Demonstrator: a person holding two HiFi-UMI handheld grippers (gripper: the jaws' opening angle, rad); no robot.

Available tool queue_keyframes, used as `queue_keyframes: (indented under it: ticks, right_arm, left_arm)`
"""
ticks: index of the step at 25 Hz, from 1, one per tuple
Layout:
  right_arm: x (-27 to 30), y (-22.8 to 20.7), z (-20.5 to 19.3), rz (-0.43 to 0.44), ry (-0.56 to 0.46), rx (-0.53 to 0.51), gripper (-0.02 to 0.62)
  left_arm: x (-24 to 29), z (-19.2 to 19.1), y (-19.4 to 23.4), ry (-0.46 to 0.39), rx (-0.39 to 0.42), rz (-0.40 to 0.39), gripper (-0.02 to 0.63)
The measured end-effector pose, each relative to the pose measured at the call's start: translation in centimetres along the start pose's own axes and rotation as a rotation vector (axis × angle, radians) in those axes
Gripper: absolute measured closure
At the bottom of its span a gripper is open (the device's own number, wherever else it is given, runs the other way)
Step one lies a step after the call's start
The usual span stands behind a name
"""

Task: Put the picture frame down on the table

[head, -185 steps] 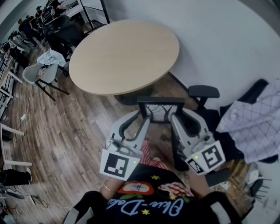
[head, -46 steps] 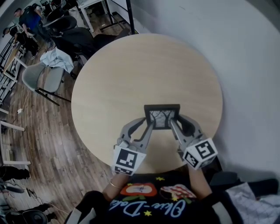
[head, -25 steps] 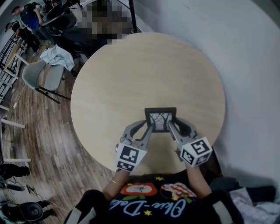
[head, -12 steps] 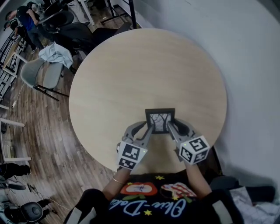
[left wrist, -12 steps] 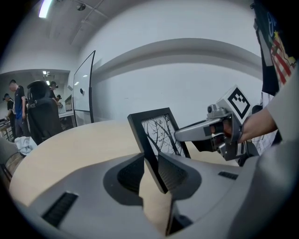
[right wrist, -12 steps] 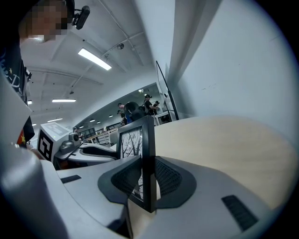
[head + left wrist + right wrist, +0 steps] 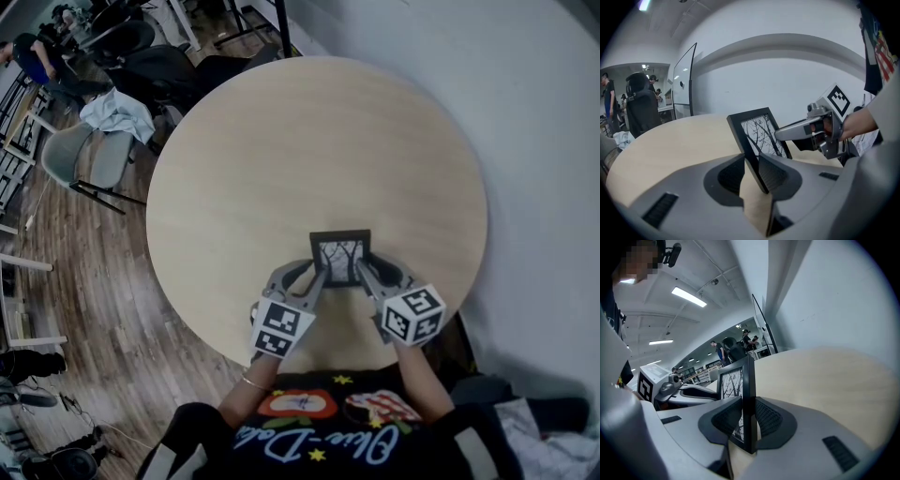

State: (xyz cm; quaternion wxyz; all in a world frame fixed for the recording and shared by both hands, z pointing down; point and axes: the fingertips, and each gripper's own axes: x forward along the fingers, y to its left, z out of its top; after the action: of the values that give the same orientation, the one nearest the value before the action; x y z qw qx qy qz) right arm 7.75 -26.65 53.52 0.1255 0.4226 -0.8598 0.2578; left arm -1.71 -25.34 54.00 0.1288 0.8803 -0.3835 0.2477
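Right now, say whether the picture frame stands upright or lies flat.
Upright: the picture frame is held on edge by left gripper and right gripper.

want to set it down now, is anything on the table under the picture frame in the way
Nothing visible is in the way. The table is bare all around the picture frame, which the left gripper and right gripper clamp by its side edges over the table's near part.
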Motion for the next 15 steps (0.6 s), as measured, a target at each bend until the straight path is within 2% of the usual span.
queue_keyframes:
  ticks: [11,15]
  right_arm:
    - [1.0,-1.5,-1.0,-0.024,0.036,0.068,0.523]
    - [1.0,-1.4,-1.1,-0.035,0.051,0.061,0.523]
  left_arm:
    - [1.2,-0.3,0.2,0.013,0.002,-0.008,0.512]
    - [1.2,-0.2,0.2,0.016,0.005,-0.007,0.512]
